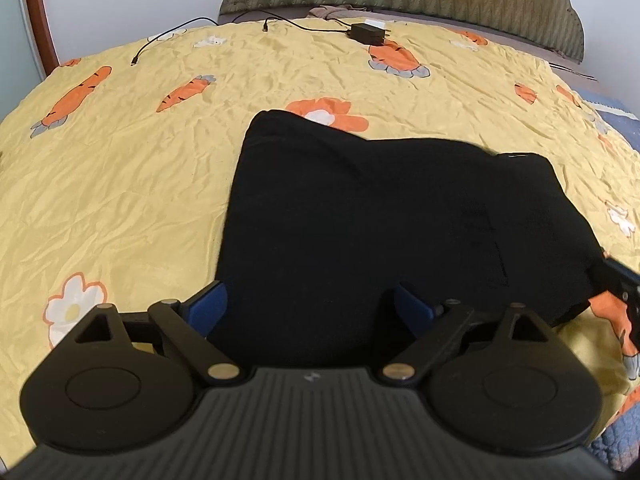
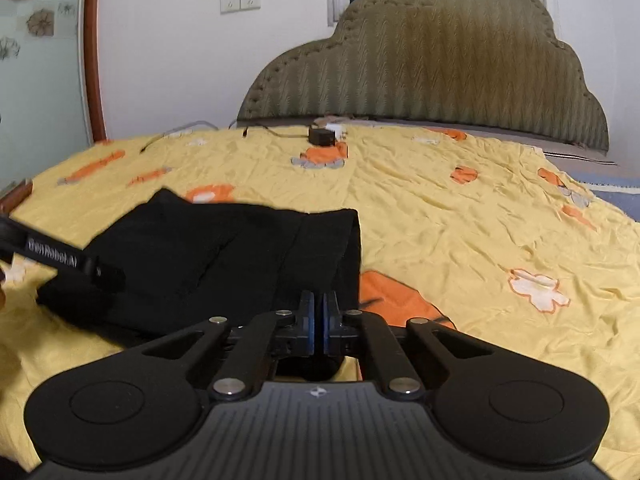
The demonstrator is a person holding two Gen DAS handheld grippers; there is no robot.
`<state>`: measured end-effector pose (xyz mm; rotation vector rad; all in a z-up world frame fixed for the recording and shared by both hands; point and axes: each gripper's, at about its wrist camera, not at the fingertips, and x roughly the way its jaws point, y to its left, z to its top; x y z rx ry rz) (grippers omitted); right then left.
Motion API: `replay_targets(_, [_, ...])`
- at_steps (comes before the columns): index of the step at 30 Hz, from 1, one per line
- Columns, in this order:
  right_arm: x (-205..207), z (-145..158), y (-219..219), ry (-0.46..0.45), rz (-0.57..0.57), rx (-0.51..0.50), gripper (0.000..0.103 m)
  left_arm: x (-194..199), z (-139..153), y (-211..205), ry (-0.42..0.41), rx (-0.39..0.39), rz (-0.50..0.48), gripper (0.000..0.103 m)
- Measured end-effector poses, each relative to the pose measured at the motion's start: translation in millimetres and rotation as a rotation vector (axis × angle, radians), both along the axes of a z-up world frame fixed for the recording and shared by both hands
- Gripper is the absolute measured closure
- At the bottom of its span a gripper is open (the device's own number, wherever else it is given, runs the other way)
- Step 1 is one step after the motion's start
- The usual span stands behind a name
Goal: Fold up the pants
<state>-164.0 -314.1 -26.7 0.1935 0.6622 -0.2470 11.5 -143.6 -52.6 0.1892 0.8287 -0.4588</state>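
While you hold both tools over the bed, the black fabric pants (image 1: 384, 216) lie folded into a rough rectangle on the wrinkled yellow bedspread printed with orange carrots and white flowers (image 1: 120, 184).

Your left gripper (image 1: 308, 308) stands with its jaws wide apart. Its blue-padded fingers (image 1: 210, 308) straddle the near edge of the pants, one at the garment's left border and the other over the dark cloth. The pads do not press on the fabric.

Your right gripper (image 2: 319, 316) has its blue pads brought fully together at the near right corner of the pants (image 2: 224, 264). Whether a layer of cloth sits pinched between the pads cannot be told, because the black fabric and black linkage merge there. In the left wrist view, part of the right gripper (image 1: 624, 292) shows at the frame's right edge, beside the near right corner of the pants.

At the far side of the bedspread, a black power adapter with a trailing black cable (image 1: 368, 34) rests near the olive-green padded headboard (image 2: 440, 68). A white double wall socket (image 2: 240, 1) is mounted on the wall to the left of the headboard.
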Motion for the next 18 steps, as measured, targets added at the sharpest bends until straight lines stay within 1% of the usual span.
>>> replay_targets(3, [-4.1,-9.5,1.1,0.04,-0.014,0.005,0.1,1.0,-2.7,1.9,0.004,0.002,-0.002,0.011])
replay_targets(5, [-2.6,-12.4,-4.9,0.031,-0.039,0.052,0.098,2.3,-2.9,3.2,0.011,0.001,-0.003,0.01])
replay_targets(6, [0.0,-11.3,-6.6,0.05,-0.03,0.057,0.096,3.2,-1.8,3.7,0.018,0.007,-0.006,0.01])
replay_targets(7, [1.0,-6.8,-7.0,0.064,-0.032,0.038,0.091,3.6,0.6,5.3,0.023,0.009,-0.011,0.01])
replay_targets(8, [0.1,-0.3,-7.9,0.068,-0.048,-0.001,0.09,4.1,3.8,8.3,0.023,0.004,-0.016,0.01])
replay_targets(10, [1.2,13.7,-13.2,0.041,-0.079,-0.082,0.09,7.3,11.3,15.5,0.002,-0.011,-0.015,0.01])
replay_targets(11, [7.0,20.3,-16.6,0.028,-0.069,-0.103,0.09,11.6,14.9,16.9,-0.008,-0.013,-0.009,0.009])
replay_targets(13, [30.0,28.7,-19.3,0.01,0.0,-0.118,0.09,24.1,21.4,15.7,-0.017,-0.017,0.005,0.009])
replay_targets(15, [61.7,27.1,-20.5,0.009,0.1,-0.097,0.09,35.7,26.6,12.8,-0.028,-0.028,0.011,0.008])
replay_targets(16, [78.9,22.8,-22.3,0.019,0.135,-0.066,0.09,42.1,26.5,9.3,-0.026,-0.019,-0.001,0.008])
replay_targets(17, [94.8,16.1,-26.3,0.034,0.181,-0.001,0.09,45.9,25.0,6.4,-0.018,-0.003,0.005,0.008])
replay_targets(18, [108.3,7.5,-32.9,0.045,0.221,0.088,0.09,48.3,22.5,4.6,-0.01,0.001,0.003,0.008])
